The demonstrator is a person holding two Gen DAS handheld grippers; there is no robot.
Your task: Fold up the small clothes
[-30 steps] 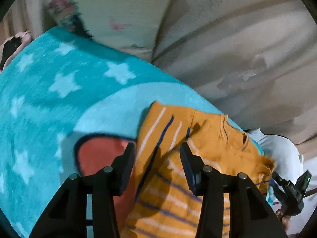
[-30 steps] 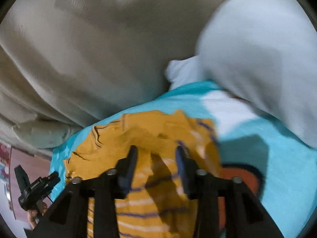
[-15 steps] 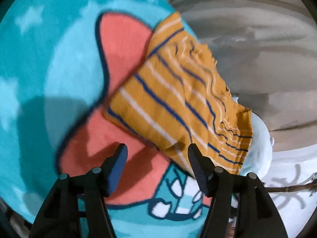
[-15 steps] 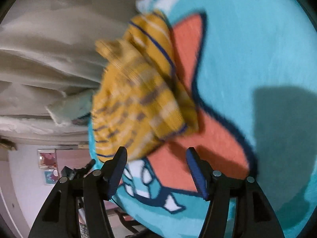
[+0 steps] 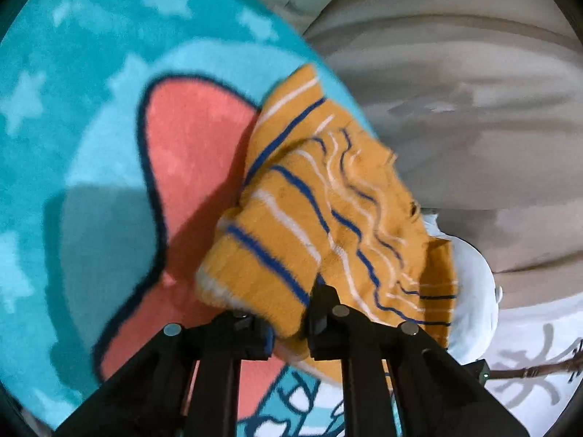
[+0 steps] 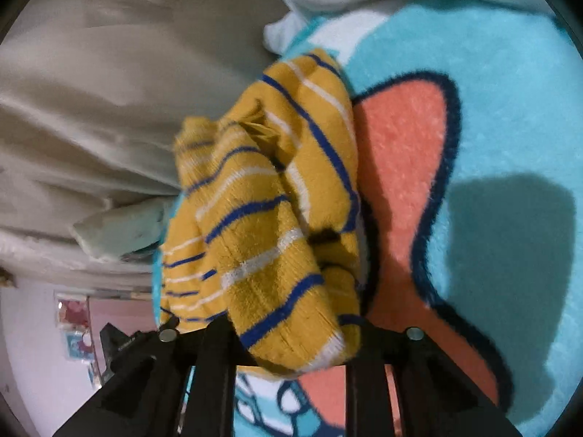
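A small mustard-yellow garment [image 5: 309, 200] with blue and white stripes lies bunched on a turquoise cartoon blanket [image 5: 91, 73]. My left gripper [image 5: 291, 324] is shut on the garment's near hem, and the fabric bulges up between its fingers. In the right wrist view the same garment [image 6: 262, 218] is folded over on itself on the blanket [image 6: 492, 91]. My right gripper [image 6: 291, 342] is closing on the thick striped edge. That edge drapes over its fingertips and hides the pads.
Beige bedding [image 5: 455, 109] rises behind the blanket's far edge. A white cloth [image 5: 473, 291] lies under the garment's far end, and a pale green cloth [image 6: 120, 225] sits at the blanket's rim. A pink wall with pictures [image 6: 73, 313] shows beyond.
Both grippers were open in front of the garment's hem half a second ago. Both have since moved up to it and closed on its near edge, bunching and lifting the fabric.
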